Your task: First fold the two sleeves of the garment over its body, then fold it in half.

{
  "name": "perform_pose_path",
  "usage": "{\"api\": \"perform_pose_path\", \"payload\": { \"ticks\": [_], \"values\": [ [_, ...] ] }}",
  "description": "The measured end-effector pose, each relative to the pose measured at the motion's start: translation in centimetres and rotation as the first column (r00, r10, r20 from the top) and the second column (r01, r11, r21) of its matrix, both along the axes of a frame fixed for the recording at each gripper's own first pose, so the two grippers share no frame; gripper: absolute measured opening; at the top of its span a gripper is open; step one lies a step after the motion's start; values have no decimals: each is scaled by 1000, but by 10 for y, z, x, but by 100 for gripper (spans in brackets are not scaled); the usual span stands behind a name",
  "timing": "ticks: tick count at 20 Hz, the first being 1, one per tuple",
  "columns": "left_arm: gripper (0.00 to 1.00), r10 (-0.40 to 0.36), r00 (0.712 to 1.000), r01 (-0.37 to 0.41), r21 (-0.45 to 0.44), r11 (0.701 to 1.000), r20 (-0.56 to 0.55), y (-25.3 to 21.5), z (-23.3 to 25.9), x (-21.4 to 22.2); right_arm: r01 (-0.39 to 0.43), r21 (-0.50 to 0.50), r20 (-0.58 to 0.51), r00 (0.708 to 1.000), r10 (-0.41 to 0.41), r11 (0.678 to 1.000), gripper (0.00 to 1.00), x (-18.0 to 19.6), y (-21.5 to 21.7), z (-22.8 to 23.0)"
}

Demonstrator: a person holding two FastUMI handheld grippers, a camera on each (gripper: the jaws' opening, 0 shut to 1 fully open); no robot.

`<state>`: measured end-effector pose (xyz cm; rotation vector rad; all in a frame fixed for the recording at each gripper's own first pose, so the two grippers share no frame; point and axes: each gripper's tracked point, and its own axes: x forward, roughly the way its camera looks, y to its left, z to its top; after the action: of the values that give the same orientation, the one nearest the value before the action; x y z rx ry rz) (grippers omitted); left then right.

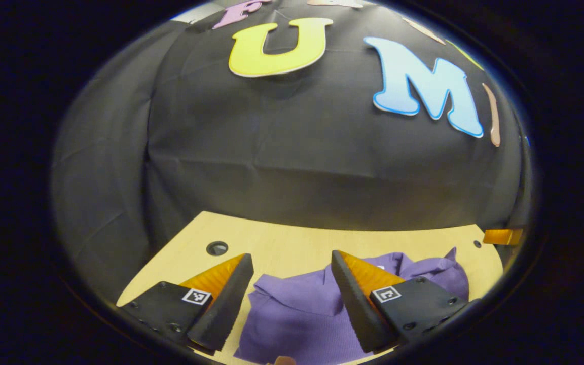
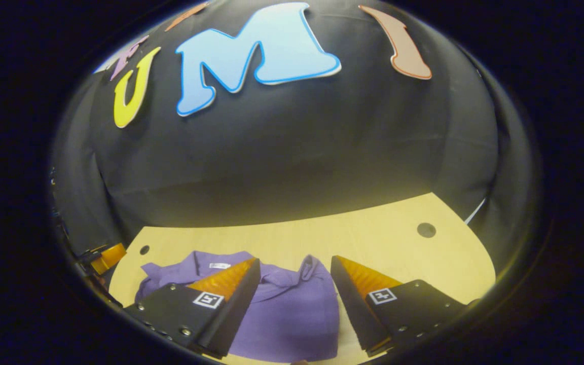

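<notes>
You had no readable text in front of you. The small white tag inside the purple garment's collar was too tiny to read, and the square markers on each gripper's fingers carried patterns, not words.

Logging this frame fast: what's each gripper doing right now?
Left gripper: open, holding nothing, above the shirt.
Right gripper: open, holding nothing, above the shirt.

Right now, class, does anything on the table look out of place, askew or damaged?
Nothing looks damaged or spilled. The purple polo shirt lies rumpled rather than flat on the wooden table, with its collar bunched at the far edge. Both the left gripper and the right gripper hang open above it.
</notes>
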<state>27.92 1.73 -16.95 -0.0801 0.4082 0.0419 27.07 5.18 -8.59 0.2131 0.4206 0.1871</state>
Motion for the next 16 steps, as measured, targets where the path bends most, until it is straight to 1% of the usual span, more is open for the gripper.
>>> {"api": "perform_pose_path", "payload": {
  "ticks": [1,4,9,13,16],
  "values": [
    [99,-13,1000,13,1,1000,16,-2,10,-7,9,-18,24,1000,-8,1000,88,-11,-1,11],
    [99,-47,997,47,-7,999,67,-8,41,-33,33,-70,112,993,-25,997,88,-46,0,45],
    [99,-94,984,96,-6,995,154,-13,87,-88,72,-118,242,969,-42,990,88,-116,4,97],
    [98,-125,972,131,-15,991,197,-16,110,-127,113,-179,316,947,-52,977,88,-168,1,119],
    [98,-139,963,143,-1,990,231,-17,128,-153,138,-197,357,932,-60,971,88,-197,4,132]
  ]
}}
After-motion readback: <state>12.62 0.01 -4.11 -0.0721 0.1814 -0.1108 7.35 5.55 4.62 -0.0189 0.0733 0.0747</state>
